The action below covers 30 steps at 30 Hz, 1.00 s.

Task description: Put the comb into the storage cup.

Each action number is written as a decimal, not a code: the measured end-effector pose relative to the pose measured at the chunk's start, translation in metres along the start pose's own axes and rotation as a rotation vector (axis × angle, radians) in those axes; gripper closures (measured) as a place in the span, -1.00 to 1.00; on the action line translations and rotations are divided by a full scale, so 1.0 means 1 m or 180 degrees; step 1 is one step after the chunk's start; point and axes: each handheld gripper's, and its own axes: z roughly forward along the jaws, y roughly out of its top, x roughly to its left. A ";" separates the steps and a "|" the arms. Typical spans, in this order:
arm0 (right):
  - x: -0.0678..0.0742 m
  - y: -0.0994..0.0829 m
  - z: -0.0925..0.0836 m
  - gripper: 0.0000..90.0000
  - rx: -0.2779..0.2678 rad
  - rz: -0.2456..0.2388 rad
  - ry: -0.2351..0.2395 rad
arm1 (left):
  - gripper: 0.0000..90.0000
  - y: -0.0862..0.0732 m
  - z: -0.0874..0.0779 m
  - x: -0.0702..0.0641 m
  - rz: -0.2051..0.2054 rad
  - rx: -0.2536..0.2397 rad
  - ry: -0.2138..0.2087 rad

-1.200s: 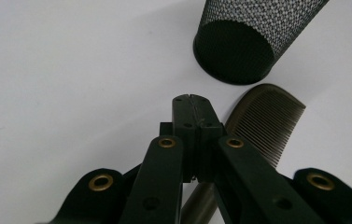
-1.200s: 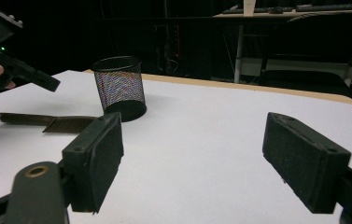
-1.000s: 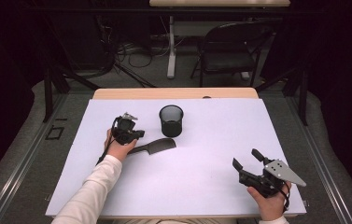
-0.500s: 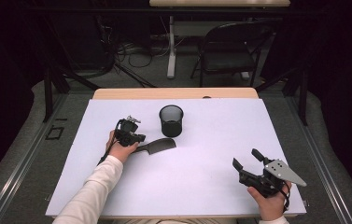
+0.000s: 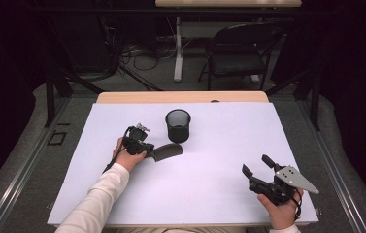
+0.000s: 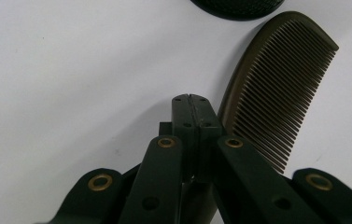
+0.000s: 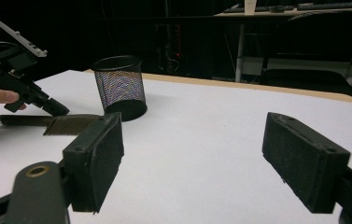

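Since the earlier high views almost nothing has changed: the left gripper (image 5: 144, 145) has edged only slightly, and the comb (image 5: 167, 152), the mesh cup (image 5: 177, 125) and the right gripper (image 5: 257, 171) lie where they did.

The comb lies flat on the white sheet that covers the desk (image 5: 209, 194), left of the middle and just near of the mesh cup. In the left gripper view, the left gripper's jaws are clenched together, pad against pad, over the handle end of the comb (image 6: 276, 88); the handle runs under them, and whether they pinch it cannot be told. The comb is dark brown, smooth plastic, with a curved spine and a row of fine, even teeth fanning along its inner edge.

The mesh cup is a black wire cylinder, open at the top, with a solid rim and base; it stands upright, and its weave shows in the right gripper view (image 7: 120, 84).

The right gripper rests at the near right of the desk, well apart from the comb, its jaws released and spread wide with nothing between them. Its pads (image 7: 96, 158) are blocky, black and faintly grainy.

The sheet is matte and smooth; a strip of pale wood shows along the desk's far edge.
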 end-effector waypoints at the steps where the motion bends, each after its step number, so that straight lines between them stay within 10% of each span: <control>1: 0.000 0.000 0.000 -0.54 0.0002 0.0002 0.0000 | 1.00 0.000 0.000 0.000 0.0016 0.0003 -0.0003; 30: -0.001 0.000 0.000 -0.54 0.0000 0.0030 -0.0003 | 1.00 -0.020 -0.018 -0.015 0.0169 0.0242 -0.0119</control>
